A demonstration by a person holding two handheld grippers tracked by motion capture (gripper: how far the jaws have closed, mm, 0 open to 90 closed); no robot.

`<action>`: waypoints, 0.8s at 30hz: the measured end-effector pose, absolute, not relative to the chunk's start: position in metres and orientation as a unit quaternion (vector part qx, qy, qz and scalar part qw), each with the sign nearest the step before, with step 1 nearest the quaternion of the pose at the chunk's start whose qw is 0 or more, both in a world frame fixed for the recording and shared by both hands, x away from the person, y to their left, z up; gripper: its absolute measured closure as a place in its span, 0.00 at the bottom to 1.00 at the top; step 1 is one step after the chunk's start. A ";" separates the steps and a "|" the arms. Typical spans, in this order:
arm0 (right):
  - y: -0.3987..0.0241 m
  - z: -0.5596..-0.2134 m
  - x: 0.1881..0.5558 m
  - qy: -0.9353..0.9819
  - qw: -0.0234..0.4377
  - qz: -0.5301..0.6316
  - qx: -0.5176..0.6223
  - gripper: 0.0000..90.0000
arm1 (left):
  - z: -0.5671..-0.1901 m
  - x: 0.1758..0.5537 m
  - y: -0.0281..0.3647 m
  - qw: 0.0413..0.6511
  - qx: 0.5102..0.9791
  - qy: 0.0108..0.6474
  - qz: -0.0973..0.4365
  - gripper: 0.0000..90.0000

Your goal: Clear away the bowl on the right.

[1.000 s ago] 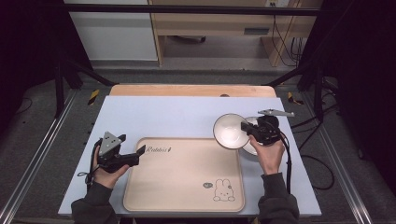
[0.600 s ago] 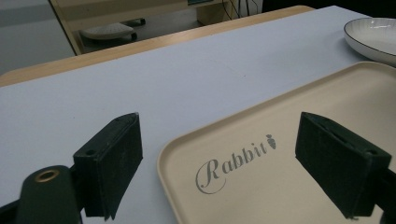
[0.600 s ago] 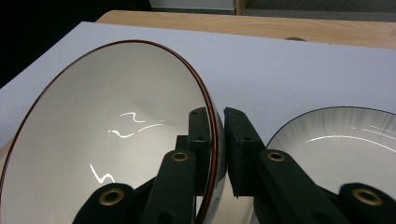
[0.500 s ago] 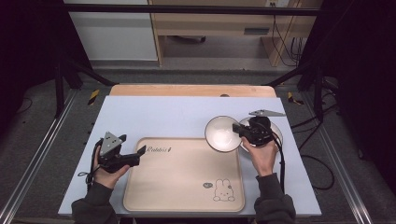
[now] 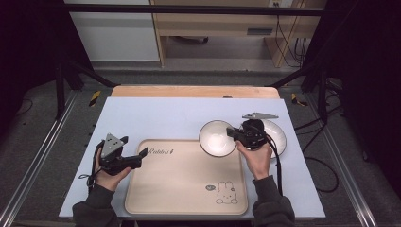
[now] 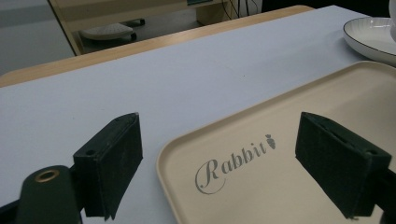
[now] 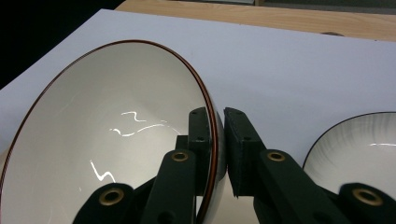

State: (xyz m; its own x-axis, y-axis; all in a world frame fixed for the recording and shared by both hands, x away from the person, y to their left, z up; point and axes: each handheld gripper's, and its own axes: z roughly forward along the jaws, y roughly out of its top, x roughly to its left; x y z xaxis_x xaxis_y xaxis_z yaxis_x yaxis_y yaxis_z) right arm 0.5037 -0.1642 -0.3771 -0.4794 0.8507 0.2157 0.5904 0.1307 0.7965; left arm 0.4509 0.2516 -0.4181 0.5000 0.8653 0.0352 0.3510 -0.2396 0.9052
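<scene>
- Pale blue surface [image 5: 156, 113] is filling the frame's middle, carrying a beige tray [image 5: 184, 189] at lower centre.
- White bowl [image 5: 216, 137] is hanging over the tray's upper right corner, left of a plate [image 5: 278, 137].
- Right hand-held gripper [image 5: 232, 133] is pinching the bowl's rim from the right.
- Left hand-held gripper [image 5: 143, 153] is gaping wide at the tray's left edge.
- Tray is reading "Rabbit" [image 6: 236, 161].

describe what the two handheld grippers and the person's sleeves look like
Both grippers are black, each with two blocky black jaws; brass-coloured rivets show on their linkages in the gripper views. The left gripper and the right gripper each carry a grey three-cornered plate on top, and a thin black cable trails from each. The person wears dark grey long sleeves.
</scene>
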 end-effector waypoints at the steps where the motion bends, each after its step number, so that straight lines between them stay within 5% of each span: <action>1: -0.162 -0.378 0.504 0.739 0.146 0.442 0.487 0.90 | -0.418 0.451 0.252 0.458 0.735 0.414 0.281 0.16; 24: -0.140 -0.391 0.508 0.748 0.130 0.442 0.478 0.90 | -0.419 0.452 0.252 0.455 0.737 0.414 0.279 0.16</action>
